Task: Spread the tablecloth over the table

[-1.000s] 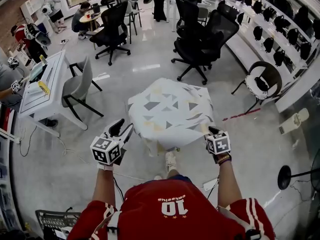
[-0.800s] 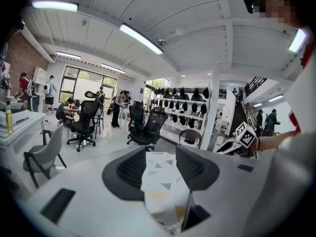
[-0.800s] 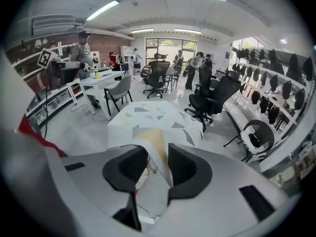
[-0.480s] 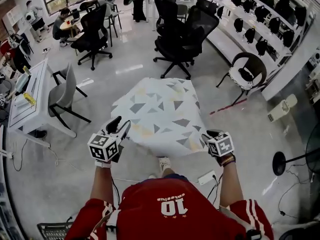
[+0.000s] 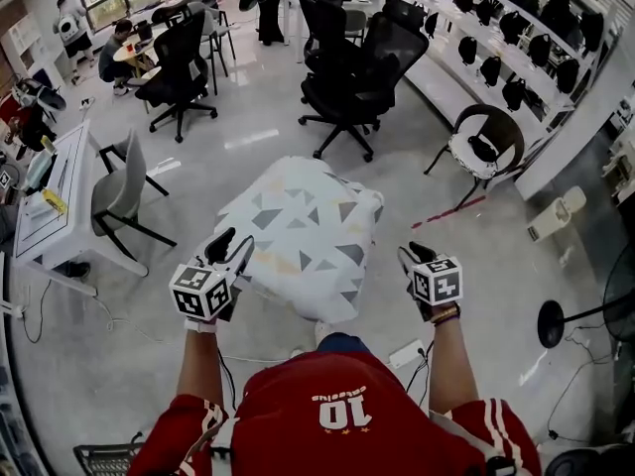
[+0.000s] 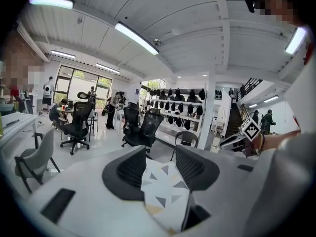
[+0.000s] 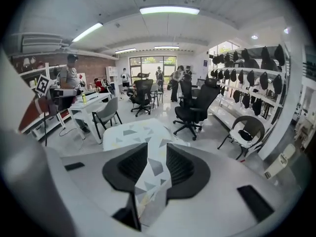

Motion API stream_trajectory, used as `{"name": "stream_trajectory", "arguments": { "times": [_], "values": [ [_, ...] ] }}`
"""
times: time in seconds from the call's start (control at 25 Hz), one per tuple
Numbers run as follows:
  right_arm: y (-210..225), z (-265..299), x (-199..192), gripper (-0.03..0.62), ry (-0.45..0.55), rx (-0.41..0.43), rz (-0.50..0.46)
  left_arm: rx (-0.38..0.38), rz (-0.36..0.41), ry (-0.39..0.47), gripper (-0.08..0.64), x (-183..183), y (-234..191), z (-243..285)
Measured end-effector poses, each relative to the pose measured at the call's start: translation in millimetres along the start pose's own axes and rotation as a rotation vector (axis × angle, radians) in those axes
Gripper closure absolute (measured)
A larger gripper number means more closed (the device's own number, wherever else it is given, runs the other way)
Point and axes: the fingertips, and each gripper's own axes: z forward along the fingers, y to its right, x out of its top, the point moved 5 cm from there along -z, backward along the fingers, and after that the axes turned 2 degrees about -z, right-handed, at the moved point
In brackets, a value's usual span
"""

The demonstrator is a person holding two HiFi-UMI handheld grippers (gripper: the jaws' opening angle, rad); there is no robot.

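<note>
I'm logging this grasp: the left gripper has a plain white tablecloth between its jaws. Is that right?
Not quite. The tablecloth between the jaws of the left gripper is not plain. It is white with grey and yellowish triangles printed on it, as the left gripper view shows. The rest holds: it does sit between those jaws.

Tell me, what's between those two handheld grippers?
The triangle-patterned tablecloth lies between the left gripper and right gripper, seen in the head view.
</note>
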Motion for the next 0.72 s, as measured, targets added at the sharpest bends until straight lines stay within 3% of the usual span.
{"name": "stream_trajectory", "arguments": {
  "times": [0.44,0.72],
  "values": [
    [12.5,11.7,87.7,0.468,0.171,0.066,-0.034,0.069,0.023,0.069,0.367,47.9,4.2,16.3],
    [17.0,-10.8,144.5,0.468,0.427,0.063,0.009,0.139,0.022,0.18,0.38,95.2,12.3,18.5]
  ]
}}
